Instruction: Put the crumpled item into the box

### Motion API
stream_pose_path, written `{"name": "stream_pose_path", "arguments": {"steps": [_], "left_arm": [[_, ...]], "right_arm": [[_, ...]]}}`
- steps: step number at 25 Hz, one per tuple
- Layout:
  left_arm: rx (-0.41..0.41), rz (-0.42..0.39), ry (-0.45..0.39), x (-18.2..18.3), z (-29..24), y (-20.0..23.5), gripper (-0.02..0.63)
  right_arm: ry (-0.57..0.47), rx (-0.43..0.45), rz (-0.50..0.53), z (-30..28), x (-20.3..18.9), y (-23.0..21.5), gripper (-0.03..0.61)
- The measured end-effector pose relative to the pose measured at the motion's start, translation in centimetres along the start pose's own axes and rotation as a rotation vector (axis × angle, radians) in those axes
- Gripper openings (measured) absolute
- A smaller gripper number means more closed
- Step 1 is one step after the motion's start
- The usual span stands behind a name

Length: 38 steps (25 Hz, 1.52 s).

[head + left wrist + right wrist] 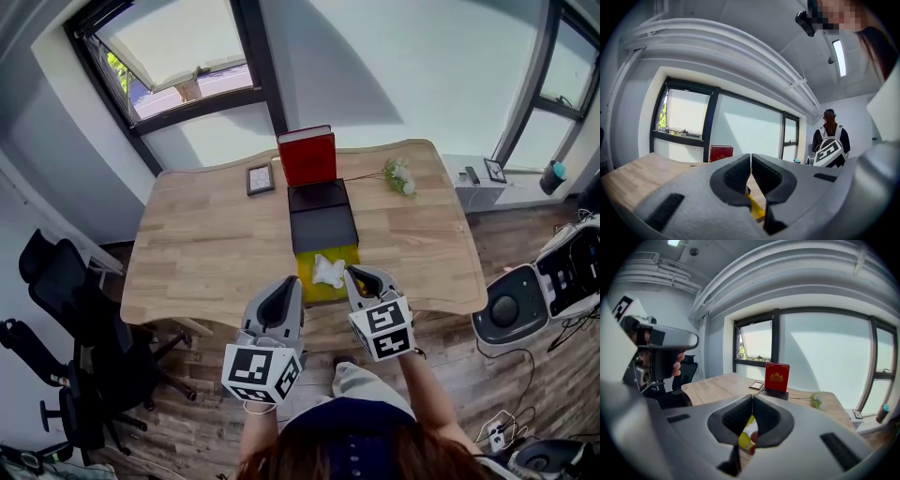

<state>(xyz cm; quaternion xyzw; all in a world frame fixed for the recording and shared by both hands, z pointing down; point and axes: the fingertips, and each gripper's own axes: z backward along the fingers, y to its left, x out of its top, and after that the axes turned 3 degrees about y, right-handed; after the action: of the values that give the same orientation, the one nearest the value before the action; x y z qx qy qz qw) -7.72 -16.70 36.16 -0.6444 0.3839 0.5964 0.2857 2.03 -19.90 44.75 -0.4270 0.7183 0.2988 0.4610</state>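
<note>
The white crumpled item (328, 270) lies on a yellow sheet (312, 287) at the table's near edge. Just beyond it is the open black box (322, 217), with its red lid (307, 156) standing upright at the back. My left gripper (289, 285) hovers at the near edge, just left of the yellow sheet, shut and holding nothing. Just right of the crumpled item, my right gripper (356, 275) is also shut and holds nothing. In the left gripper view the gripper (751, 158) shows its jaws pressed together. In the right gripper view the gripper (753, 400) points toward the red lid (776, 377).
The wooden table (206, 253) also holds a small framed picture (260, 178) left of the lid and a flower sprig (400, 175) at the right. A black office chair (66, 328) stands at the left. A person with a backpack (829, 143) stands in the room.
</note>
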Motion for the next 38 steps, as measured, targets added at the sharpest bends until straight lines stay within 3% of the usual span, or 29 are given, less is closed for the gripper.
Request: {"name": "stream_pose_path", "arguments": {"steps": [38], "left_arm": [[-0.017,0.002,-0.039,0.1,5.3,-1.6,0.029]], "right_arm": [[-0.221,-0.052,-0.016,10.3,5.0,3.5,0.026]]}}
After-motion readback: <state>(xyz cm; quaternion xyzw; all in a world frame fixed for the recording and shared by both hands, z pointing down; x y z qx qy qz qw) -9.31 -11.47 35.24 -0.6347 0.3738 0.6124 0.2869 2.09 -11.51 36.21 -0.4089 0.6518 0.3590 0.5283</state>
